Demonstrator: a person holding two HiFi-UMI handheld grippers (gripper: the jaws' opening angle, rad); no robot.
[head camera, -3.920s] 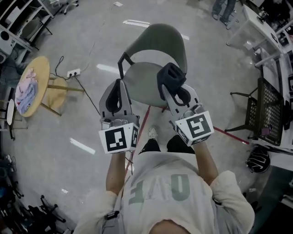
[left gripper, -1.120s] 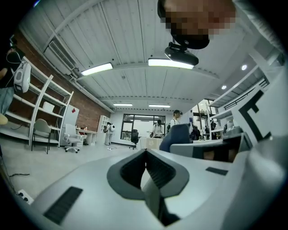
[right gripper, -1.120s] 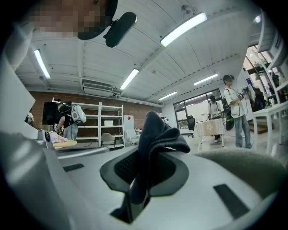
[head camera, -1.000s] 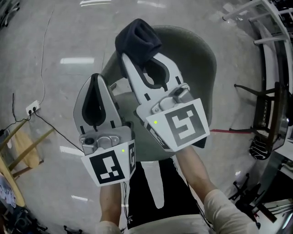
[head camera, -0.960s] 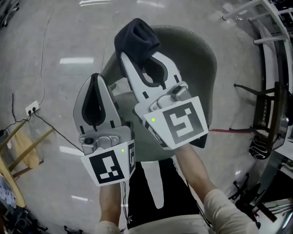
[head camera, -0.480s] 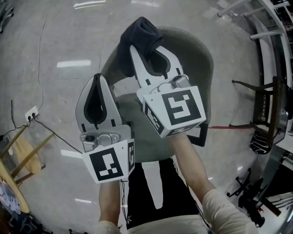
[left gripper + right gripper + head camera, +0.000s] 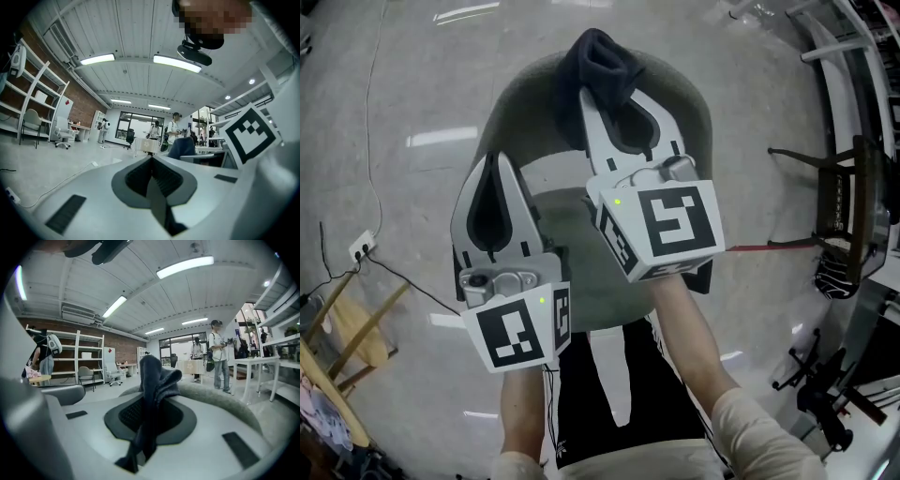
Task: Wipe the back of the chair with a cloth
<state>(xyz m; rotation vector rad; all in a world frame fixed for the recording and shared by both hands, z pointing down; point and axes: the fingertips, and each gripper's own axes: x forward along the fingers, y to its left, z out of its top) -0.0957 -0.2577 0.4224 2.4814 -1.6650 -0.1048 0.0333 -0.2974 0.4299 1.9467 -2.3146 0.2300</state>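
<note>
1. Right gripper (image 7: 607, 98): jaws clamped on the dark cloth (image 7: 598, 56); in the right gripper view the fabric is pinched between the pads and bunches up past the tips.
2. Cloth sits at the top edge of the chair back (image 7: 698, 108), about mid-width in the head view; the rim curves just behind it in the right gripper view; actual contact with the rim unclear.
3. Left gripper (image 7: 492, 173): jaws pressed together, nothing between them; it hangs over the seat (image 7: 581, 272), to the left of the right gripper and nearer the person.
4. Chair: grey-green shell, curved back, seat directly under both grippers.
5. Surface: glossy pale grey floor (image 7: 412, 84) with streaks of reflected ceiling light; red line (image 7: 759, 248) on the floor right of the chair; white power strip (image 7: 358, 248) with a black cable at left; wooden table (image 7: 337, 333) at lower left.
6. Room: open workshop; white ribbed ceiling with strip lights (image 7: 185, 266); white shelving (image 7: 86, 352) against a brick wall (image 7: 123, 355); glazed front at the far end; people (image 7: 218, 355) standing by white tables; black mesh chair (image 7: 839, 187) at the right edge of the head view.
</note>
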